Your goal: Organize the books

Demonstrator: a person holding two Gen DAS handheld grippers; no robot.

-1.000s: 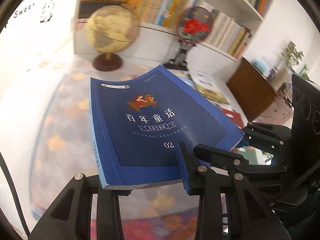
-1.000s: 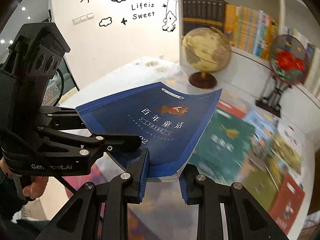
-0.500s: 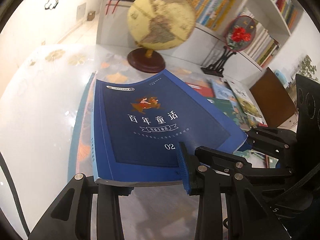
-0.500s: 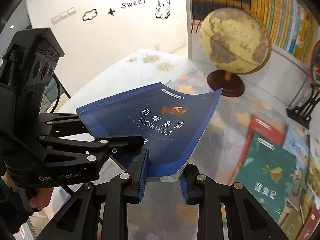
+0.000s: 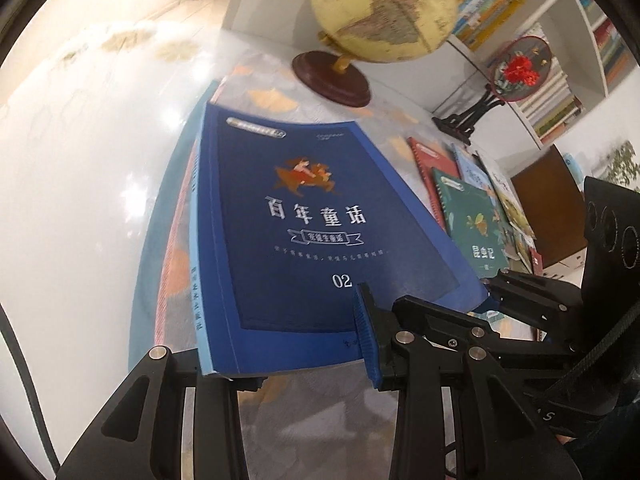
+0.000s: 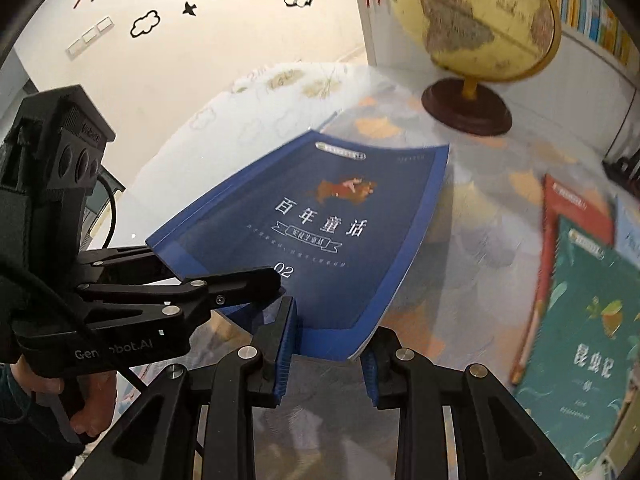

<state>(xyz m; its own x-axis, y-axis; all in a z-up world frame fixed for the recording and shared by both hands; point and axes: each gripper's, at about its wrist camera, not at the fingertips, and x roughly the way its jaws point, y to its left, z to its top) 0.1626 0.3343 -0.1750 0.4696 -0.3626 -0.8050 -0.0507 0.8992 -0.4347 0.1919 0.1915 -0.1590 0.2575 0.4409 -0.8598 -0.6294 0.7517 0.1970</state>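
A dark blue paperback [image 5: 320, 216] with white Chinese lettering and "02" on its cover is held low over the table, sagging in the middle. My left gripper [image 5: 296, 360] is shut on its near edge by the spine corner, one finger under the book and one pad on the cover. My right gripper [image 6: 328, 360] is shut on the other near corner of the blue book [image 6: 332, 232]. Each gripper shows in the other's view: the right gripper [image 5: 490, 300] and the left gripper [image 6: 224, 276]. Teal and pink edges [image 5: 168, 248] peek out under the book's left side; contact cannot be told.
A globe [image 5: 384, 8] on a dark wooden base stands just beyond the book. A red book [image 6: 576, 208] and a green book [image 6: 588, 320] lie flat to the right among several others. A round flower ornament [image 5: 520, 68] on a black stand and bookshelves stand behind.
Both grippers have carried the blue book down and across the table toward the globe, which now looms closer. The grip on the book looks the same.
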